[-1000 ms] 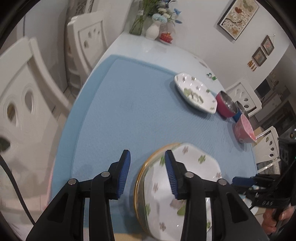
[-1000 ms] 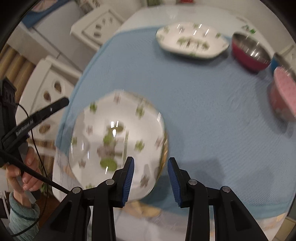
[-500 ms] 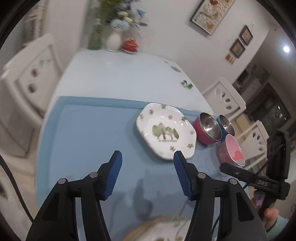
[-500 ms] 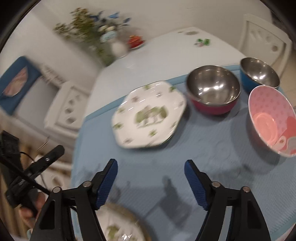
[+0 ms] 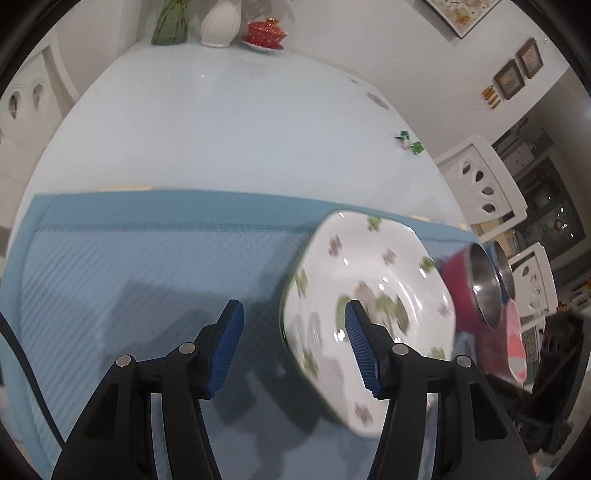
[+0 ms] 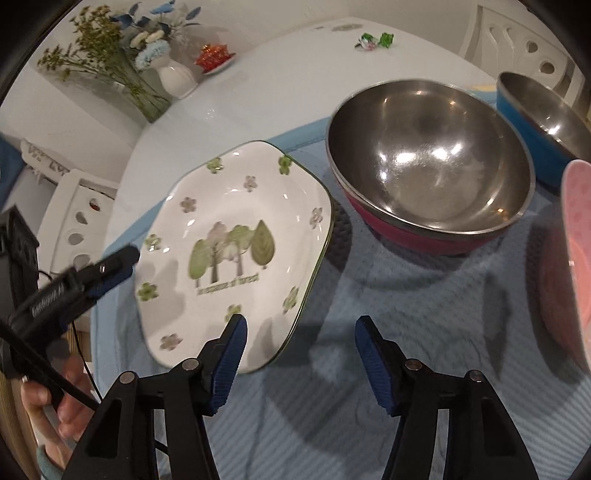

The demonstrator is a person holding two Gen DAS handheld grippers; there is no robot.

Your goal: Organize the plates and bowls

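A white plate with a tree picture and small flowers (image 6: 236,243) lies on the blue mat (image 6: 406,350). My right gripper (image 6: 300,332) hangs over the plate's near right rim. That rim sits between the closing jaws, and the pads do not press on it. In the left wrist view the same plate (image 5: 384,273) is blurred. My left gripper (image 5: 292,325) stands open astride its left rim, the right finger above the plate. A steel bowl with a red outside (image 6: 428,158), a blue steel bowl (image 6: 535,110) and a pink bowl (image 6: 576,258) stand to the plate's right.
Beyond the mat, the white table (image 5: 221,129) carries a flower vase (image 6: 173,75), a red lidded cup (image 5: 266,33) and green candies (image 5: 410,142). White chairs (image 5: 484,188) ring the table. A hand (image 6: 55,398) holds the left gripper's handle at the lower left of the right wrist view.
Both grippers have left the stacked plates at the table's near side and moved across the mat to the tree plate. Their jaws now stand wider than a second ago.
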